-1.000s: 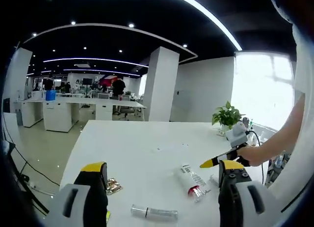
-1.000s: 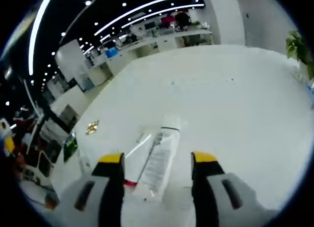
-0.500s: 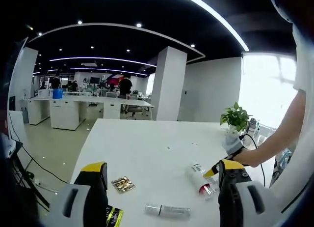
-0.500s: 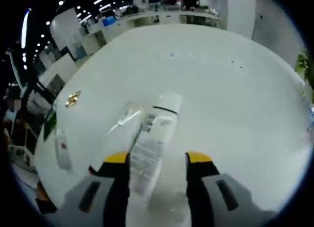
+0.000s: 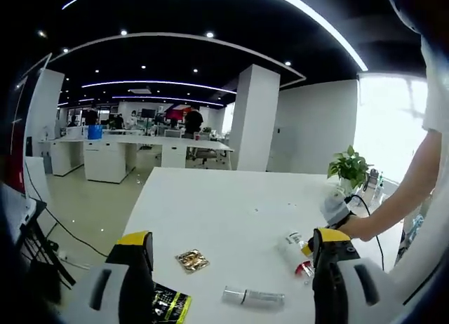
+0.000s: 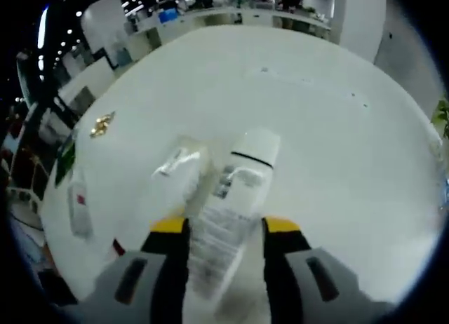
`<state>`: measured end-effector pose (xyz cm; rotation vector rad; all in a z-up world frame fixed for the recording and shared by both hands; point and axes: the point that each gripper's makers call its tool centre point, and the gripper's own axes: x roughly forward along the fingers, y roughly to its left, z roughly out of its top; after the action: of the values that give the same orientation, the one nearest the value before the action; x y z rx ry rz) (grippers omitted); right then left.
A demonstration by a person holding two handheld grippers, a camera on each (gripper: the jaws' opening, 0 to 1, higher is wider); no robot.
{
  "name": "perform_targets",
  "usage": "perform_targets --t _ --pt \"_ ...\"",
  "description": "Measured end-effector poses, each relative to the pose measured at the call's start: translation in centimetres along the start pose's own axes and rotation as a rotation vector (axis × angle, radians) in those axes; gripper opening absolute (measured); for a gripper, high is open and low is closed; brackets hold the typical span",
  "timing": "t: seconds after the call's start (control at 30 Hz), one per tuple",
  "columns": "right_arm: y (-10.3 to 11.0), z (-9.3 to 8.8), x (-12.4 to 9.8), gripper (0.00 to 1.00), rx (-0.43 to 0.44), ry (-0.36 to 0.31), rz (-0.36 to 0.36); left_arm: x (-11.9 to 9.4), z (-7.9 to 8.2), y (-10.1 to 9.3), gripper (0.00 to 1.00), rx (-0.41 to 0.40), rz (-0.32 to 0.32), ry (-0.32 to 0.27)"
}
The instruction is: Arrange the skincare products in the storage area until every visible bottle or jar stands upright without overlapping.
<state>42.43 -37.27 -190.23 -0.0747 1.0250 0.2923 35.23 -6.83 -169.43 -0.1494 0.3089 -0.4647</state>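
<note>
Right gripper view had your right gripper (image 6: 219,229) clamped on the white tube (image 6: 235,212) — yellow-tipped jaws pressed against both its sides, cap end pointing away over the white table (image 6: 337,170). Just beside it lay a clear packet (image 6: 175,166), and farther off a small gold packet (image 6: 102,124). Left gripper view showed your left gripper (image 5: 231,243) with jaws spread wide and holding nothing, above a slim tube (image 5: 254,297) lying flat, a gold packet (image 5: 191,260) and a dark sachet (image 5: 170,308).

The risk, as I judged it: the tube was soft, so it could buckle or slip when stood on end.

Half a second earlier your jaws stood slightly wider around the tube; the tube then sat flatter.
</note>
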Motion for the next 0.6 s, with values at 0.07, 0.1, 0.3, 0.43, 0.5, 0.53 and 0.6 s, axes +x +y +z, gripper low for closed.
perform_targets --t 0.07,0.1,0.3,0.43,0.5,0.53,0.6 --pt "-0.1 0.0 0.0 0.37 -0.016 0.008 -0.006 0.1 0.1 0.0 0.97 0.007 -0.001 0.0" --pt "-0.2 0.0 0.1 0.36 -0.023 0.013 -0.001 0.1 0.0 -0.1 0.97 0.01 -0.002 0.005" --pt "-0.5 0.0 0.2 0.34 -0.085 0.023 -0.017 0.3 0.4 -0.3 0.97 0.033 -0.009 0.012" --pt "-0.7 0.2 0.5 0.31 -0.094 0.021 -0.025 0.1 0.8 -0.5 0.97 0.042 -0.007 0.005" --pt "-0.9 0.3 0.5 0.29 -0.108 0.014 -0.012 0.0 0.7 -0.6 0.97 0.048 -0.008 0.012" --pt "-0.9 0.3 0.5 0.28 -0.117 0.014 -0.005 -0.1 0.5 -0.7 0.97 0.058 -0.009 0.02" --pt "-1.0 0.3 0.5 0.26 -0.128 0.01 0.006 -0.3 0.3 -0.9 0.96 0.073 -0.008 0.026"
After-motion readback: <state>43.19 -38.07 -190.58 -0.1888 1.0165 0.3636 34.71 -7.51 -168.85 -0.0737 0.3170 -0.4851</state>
